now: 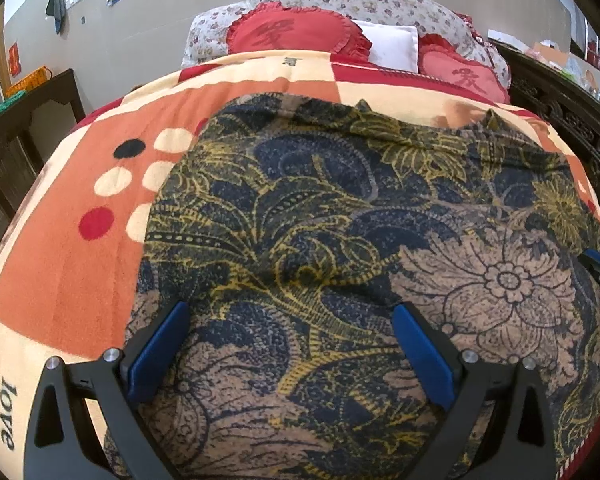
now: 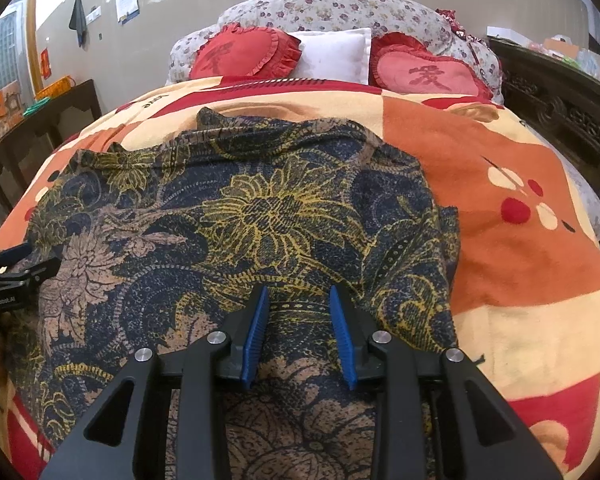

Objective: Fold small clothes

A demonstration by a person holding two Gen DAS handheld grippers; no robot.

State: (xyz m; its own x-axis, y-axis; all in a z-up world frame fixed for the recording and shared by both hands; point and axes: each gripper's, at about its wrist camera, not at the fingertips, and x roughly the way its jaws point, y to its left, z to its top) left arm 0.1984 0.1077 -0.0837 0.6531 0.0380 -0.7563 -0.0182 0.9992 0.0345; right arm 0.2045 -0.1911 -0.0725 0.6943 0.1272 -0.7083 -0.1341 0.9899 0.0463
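Folding looks barely begun, as I judge it: the patterned garment [image 1: 320, 220] lies spread across the orange and cream blanket [image 1: 60, 272] on the bed, mostly flat, with its far edge rumpled into small peaks and a loose fold showing along its right side in the right wrist view. No tidy stacked layers can be made out, so the main folds and the final squaring-up still seem to lie ahead. The left gripper [image 1: 292, 320] stands with its blue pads spread as wide as they go, hanging over the near left part of the cloth with nothing between the pads but fabric lying below; I see no pinch. The right gripper [image 2: 299, 300] has its pads partly apart, over the near right part of the garment, and whether they touch the cloth I cannot tell; no fabric is visibly gathered between them. Heart-shaped red cushions [image 2: 244, 54] sit far off at the head of the bed.
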